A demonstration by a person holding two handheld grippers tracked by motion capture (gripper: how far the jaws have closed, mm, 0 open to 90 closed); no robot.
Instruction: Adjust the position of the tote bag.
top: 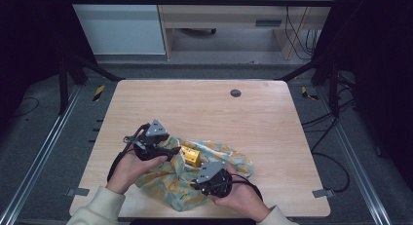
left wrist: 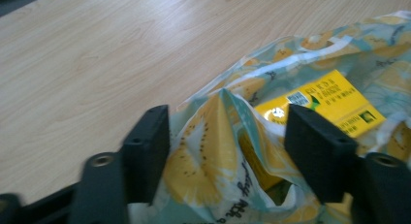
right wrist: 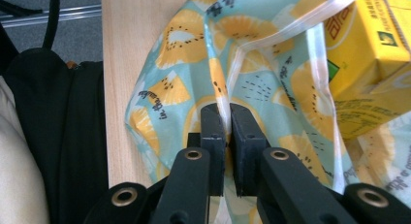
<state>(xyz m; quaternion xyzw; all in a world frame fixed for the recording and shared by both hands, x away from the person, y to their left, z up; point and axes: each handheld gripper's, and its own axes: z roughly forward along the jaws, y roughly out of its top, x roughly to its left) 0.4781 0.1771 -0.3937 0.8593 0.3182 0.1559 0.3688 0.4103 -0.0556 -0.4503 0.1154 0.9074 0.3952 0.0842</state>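
Thin lemon-print plastic bag (top: 195, 178) lies on the wooden counter (top: 204, 113); right tongs (right wrist: 227, 120) pinch its edge shut, left tongs (left wrist: 225, 132) straddle a raised fold, half-open, yellow carton (left wrist: 317, 100) just beyond.

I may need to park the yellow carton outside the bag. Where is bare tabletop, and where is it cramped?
Bare wood covers the far half of the table, from the bag up to the round grommet, and a strip along the right edge. The near middle is crowded: bag, yellow carton, left gripper and right gripper sit close together there.
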